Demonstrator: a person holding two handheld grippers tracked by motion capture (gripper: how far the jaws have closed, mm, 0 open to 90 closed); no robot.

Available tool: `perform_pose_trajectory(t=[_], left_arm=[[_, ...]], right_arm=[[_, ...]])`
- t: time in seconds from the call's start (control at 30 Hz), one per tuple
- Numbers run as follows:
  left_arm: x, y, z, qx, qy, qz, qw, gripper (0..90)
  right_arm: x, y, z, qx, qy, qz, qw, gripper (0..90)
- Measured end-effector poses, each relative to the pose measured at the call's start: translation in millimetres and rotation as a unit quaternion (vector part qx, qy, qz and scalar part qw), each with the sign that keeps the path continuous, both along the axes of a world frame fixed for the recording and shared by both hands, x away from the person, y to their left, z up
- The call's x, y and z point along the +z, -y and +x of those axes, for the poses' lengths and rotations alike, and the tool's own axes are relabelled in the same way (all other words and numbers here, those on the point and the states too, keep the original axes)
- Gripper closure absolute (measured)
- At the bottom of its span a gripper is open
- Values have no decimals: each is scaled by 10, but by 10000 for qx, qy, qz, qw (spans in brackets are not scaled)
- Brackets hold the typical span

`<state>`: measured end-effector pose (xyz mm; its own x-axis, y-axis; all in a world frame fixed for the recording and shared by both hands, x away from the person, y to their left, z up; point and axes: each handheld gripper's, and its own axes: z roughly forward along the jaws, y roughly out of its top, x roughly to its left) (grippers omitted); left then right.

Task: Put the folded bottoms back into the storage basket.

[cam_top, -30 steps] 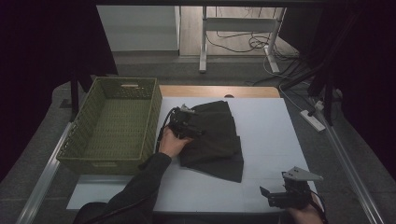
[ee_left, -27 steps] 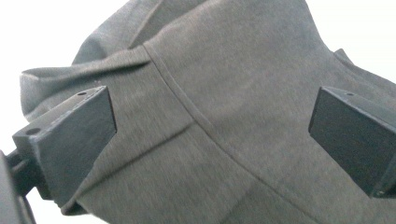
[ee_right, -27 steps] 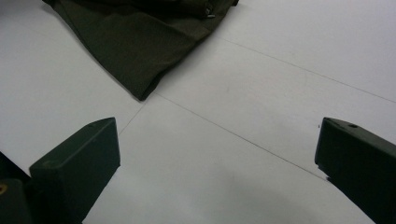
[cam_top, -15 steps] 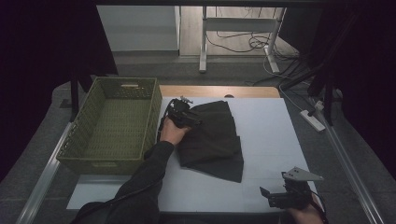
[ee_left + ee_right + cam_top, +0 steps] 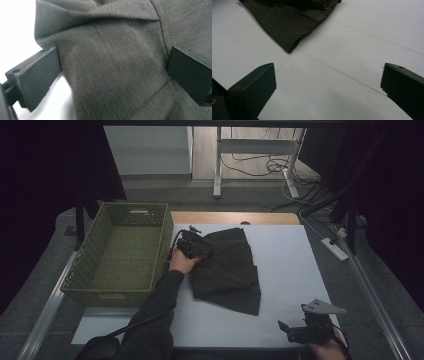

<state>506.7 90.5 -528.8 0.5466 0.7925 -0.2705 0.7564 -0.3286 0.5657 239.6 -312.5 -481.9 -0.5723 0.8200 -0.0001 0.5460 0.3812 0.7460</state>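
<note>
From above, the left gripper [image 5: 192,245] is being pressed onto the dark garment [image 5: 227,270] beside the basket [image 5: 120,251]. In its own view, cloth [image 5: 112,70] is being straddled by spread jaws, probably for gathering. The right gripper [image 5: 328,87] is being held spread over bare bench [image 5: 352,57], garment ahead.

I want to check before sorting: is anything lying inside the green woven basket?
No, the green woven basket shows only its bare woven floor in the high view.

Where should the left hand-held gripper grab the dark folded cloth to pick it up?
Probably at the raised fold on the dark cloth along its basket-side edge. The left hand-held gripper has its jaws open on either side of that bunched ridge. Coming from the green basket side suits it, since the rest lies flat on the white table.
</note>
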Motion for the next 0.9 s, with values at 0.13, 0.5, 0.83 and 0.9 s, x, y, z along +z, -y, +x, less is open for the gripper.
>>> perform_pose_trajectory(t=[0.13, 0.5, 0.83, 0.9], left_arm=[[-3, 12, 3, -71, -46, -56, 9999, 4], [108, 78, -74, -397, 54, -52, 9992, 427], [212, 221, -183, -423, 399, 533, 9969, 607], [218, 237, -194, -394, 429, 579, 9966, 608]], right_arm=[[0, -5, 2, 7, -17, -23, 10000, 2], [-5, -27, 10, 46, -41, -103, 9999, 2], [0, -39, 6, 109, -21, -124, 9999, 7], [5, -34, 9, 95, -40, -83, 9999, 6]])
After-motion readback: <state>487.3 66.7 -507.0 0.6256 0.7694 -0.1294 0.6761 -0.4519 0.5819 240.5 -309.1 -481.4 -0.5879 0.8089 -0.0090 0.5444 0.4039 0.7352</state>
